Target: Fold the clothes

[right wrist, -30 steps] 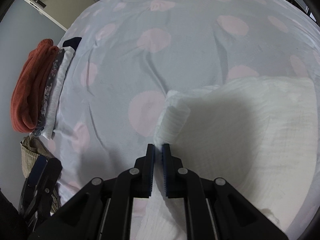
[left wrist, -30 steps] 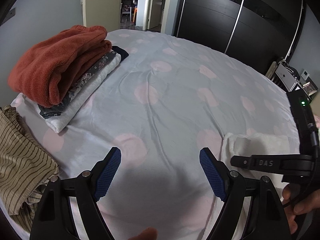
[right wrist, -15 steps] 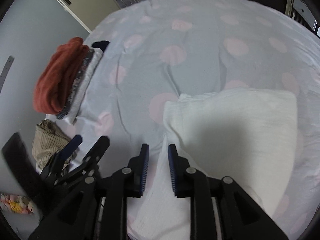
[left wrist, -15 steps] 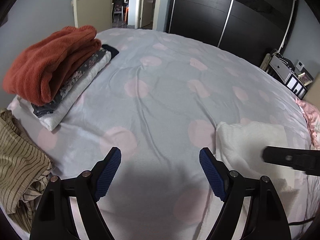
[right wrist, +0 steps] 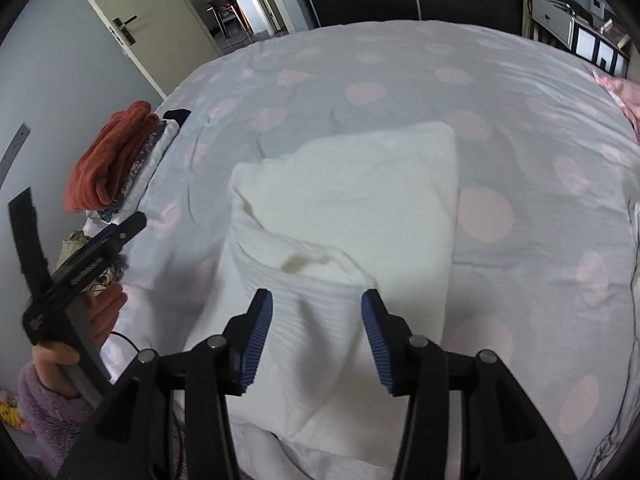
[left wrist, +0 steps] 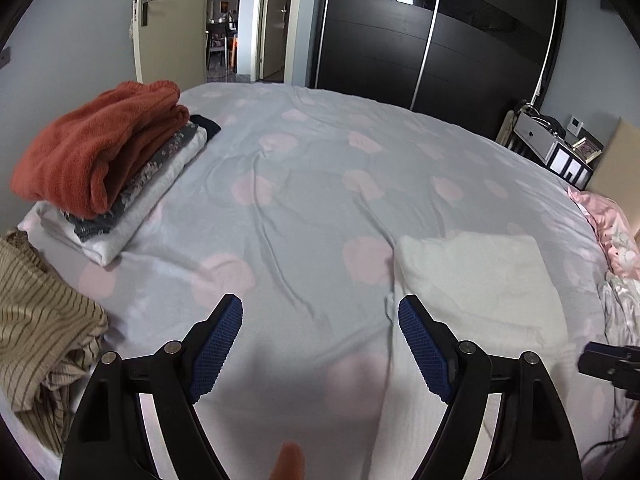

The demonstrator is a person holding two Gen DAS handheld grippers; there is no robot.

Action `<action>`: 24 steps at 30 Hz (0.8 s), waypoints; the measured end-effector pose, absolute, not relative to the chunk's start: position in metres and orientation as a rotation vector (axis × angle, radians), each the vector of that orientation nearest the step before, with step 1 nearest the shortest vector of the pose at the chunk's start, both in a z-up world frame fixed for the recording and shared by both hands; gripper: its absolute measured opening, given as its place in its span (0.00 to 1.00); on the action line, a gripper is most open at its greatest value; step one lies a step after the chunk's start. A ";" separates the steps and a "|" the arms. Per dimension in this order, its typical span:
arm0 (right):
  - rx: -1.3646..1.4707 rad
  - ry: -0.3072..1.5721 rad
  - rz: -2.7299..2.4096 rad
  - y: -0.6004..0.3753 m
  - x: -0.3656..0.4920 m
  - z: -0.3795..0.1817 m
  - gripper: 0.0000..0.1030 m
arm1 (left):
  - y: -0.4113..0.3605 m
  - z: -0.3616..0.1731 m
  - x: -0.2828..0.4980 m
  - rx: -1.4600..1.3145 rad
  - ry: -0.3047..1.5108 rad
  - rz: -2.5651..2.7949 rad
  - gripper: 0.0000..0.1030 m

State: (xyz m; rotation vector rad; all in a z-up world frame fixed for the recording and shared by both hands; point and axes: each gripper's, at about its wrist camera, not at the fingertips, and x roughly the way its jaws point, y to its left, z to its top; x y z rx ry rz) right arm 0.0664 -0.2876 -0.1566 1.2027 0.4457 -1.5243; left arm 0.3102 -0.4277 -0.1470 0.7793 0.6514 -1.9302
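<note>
A white ribbed garment [right wrist: 344, 216] lies folded on the grey bed cover with pink dots [right wrist: 400, 80]; in the left wrist view the white garment [left wrist: 476, 276] sits at the right. My right gripper [right wrist: 317, 304] hovers above its near part, jaws opening, nothing pressed between the pads. My left gripper [left wrist: 320, 314] is open over bare cover left of the garment. The left gripper [right wrist: 116, 232] also shows in the right wrist view, held by a hand [right wrist: 100, 312].
A stack of folded clothes topped by a rust-red sweater [left wrist: 100, 148] sits at the bed's far left. A striped beige garment [left wrist: 36, 312] lies crumpled at the near left edge. Pink fabric [left wrist: 608, 220] lies at the right edge. A dark wardrobe [left wrist: 432, 28] stands behind the bed.
My right gripper let go of the white garment's edge, opened wide and pulled back and up. The garment now lies folded flat. The left gripper drifted a little and stayed open.
</note>
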 end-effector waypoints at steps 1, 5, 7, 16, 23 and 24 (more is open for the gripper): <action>1.220 0.435 -1.517 -0.285 0.064 -0.164 0.44 | -0.424 -0.148 0.312 0.790 0.649 -1.926 0.79; 1.247 0.324 -1.442 -0.278 0.063 -0.183 0.42 | -0.409 -0.155 0.322 0.816 0.645 -1.889 0.79; 1.206 0.302 -1.445 -0.277 0.068 -0.181 0.23 | -0.408 -0.156 0.331 0.805 0.682 -1.867 0.79; 0.968 0.368 -1.321 -0.265 0.127 -0.148 0.06 | -0.406 -0.166 0.371 0.772 0.955 -1.769 0.79; 0.821 0.602 -1.161 -0.261 0.208 -0.169 0.05 | -0.401 -0.165 0.367 0.785 0.983 -1.791 0.79; 0.816 0.637 -1.141 -0.261 0.217 -0.176 0.05 | -0.401 -0.165 0.365 0.789 0.984 -1.797 0.79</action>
